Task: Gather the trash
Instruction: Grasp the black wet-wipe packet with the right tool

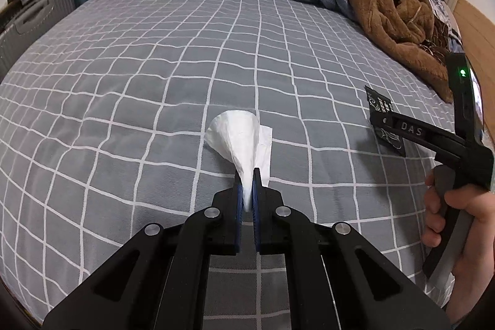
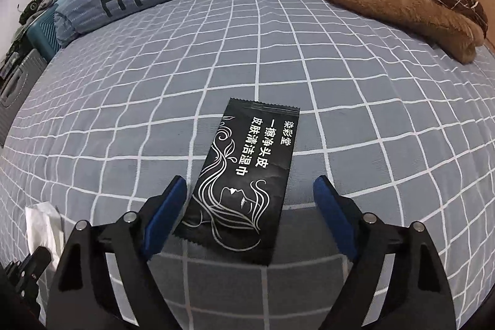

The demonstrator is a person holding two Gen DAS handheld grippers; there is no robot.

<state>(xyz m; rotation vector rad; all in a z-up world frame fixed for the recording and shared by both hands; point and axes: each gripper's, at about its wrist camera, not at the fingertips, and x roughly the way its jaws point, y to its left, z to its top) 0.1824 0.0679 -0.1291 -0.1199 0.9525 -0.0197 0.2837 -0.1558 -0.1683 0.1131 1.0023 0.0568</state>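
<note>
Sachet (image 2: 244, 175) looks flat, light, slippery (pinch its near edge); right claw (image 2: 250, 200) straddles it apart, left claw (image 1: 246, 190) clamps tissue (image 1: 244, 141).

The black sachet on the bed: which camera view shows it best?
The right wrist view. The black sachet lies flat, whole and central there, its white print sharp, between the right gripper's open fingers. The left wrist view shows it small at the right edge, partly hidden behind that gripper.
</note>
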